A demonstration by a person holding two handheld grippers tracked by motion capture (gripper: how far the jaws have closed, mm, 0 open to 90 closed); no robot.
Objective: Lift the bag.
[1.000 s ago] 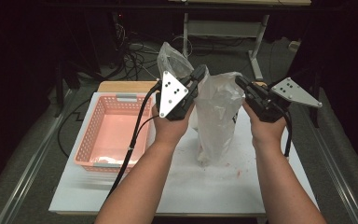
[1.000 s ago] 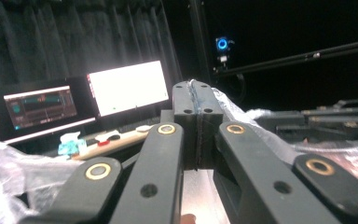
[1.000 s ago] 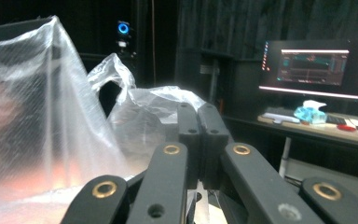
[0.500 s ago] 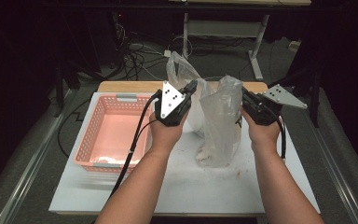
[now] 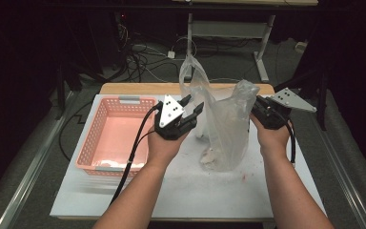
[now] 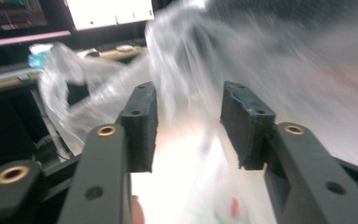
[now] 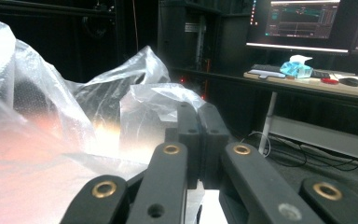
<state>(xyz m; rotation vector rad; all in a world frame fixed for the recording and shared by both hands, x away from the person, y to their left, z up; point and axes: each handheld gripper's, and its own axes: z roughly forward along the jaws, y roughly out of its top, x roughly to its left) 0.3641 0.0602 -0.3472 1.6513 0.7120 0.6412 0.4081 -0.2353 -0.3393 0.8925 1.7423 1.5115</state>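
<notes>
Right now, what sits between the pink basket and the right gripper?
In the high view, the left gripper, jaws apart after just opening, then the clear plastic bag standing on the white table, lie between the pink basket and the right gripper, which pinches the bag's edge.

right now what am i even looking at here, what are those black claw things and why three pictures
A person stands at a white table with a hand-held two-jaw gripper in each hand; no robot arm is involved. The high view looks down from above; the other two pictures come from small cameras riding on each gripper, looking along its black jaws.

On the table are a pink basket and a clear plastic bag with something pale at its bottom.

The right gripper is shut on the plastic bag's edge, holding it up. The left gripper has just been opening: its jaws stand apart, with blurred bag film in front of them and nothing pinched that I can see.
</notes>
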